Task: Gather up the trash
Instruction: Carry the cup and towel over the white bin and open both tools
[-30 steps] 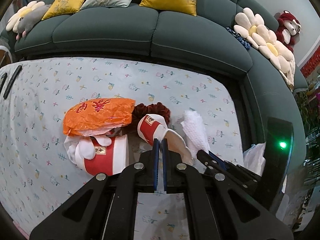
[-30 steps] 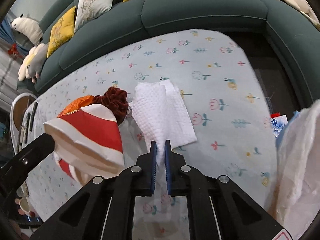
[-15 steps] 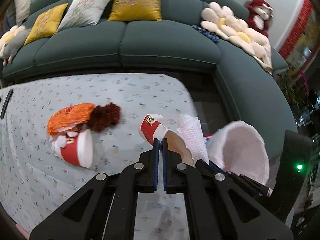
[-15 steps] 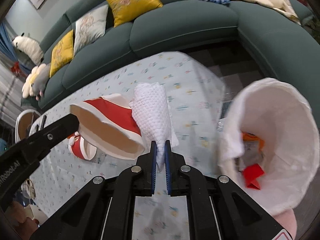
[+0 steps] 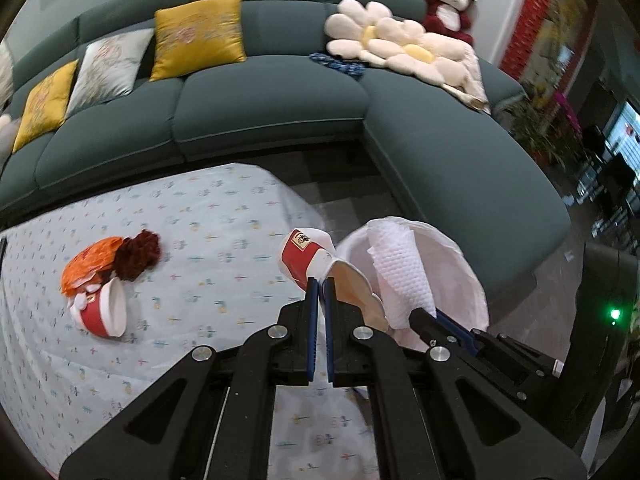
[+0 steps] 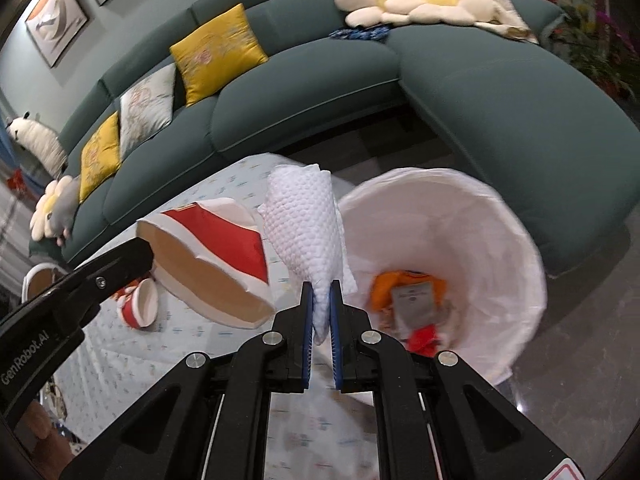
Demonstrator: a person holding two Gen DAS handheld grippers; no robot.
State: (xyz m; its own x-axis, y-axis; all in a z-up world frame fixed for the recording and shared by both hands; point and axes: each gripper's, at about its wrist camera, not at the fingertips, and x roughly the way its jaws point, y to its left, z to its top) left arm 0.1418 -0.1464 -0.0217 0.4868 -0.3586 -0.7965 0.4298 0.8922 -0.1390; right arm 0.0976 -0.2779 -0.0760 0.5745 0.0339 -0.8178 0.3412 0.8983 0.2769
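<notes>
Sofa: dark green sectional (image 5: 272,120), curving round behind and to the right of the desk.
Cushions: two yellow (image 5: 198,36) and one pale grey embroidered (image 5: 108,66), propped against the sofa back.
Flower pillows: cream petals with yellow centres (image 5: 400,46), lying on the sofa corner (overlapping a blue patterned cloth (image 5: 340,65)).
Plush toy: red and white (image 5: 448,4), upright on the sofa back behind the flower pillows.
Wall pictures: framed (image 6: 56,20), above the sofa.
Desk cover: pale blue floral cloth (image 5: 224,216).
Floor: dark tiles (image 5: 340,184) between desk and sofa.
</notes>
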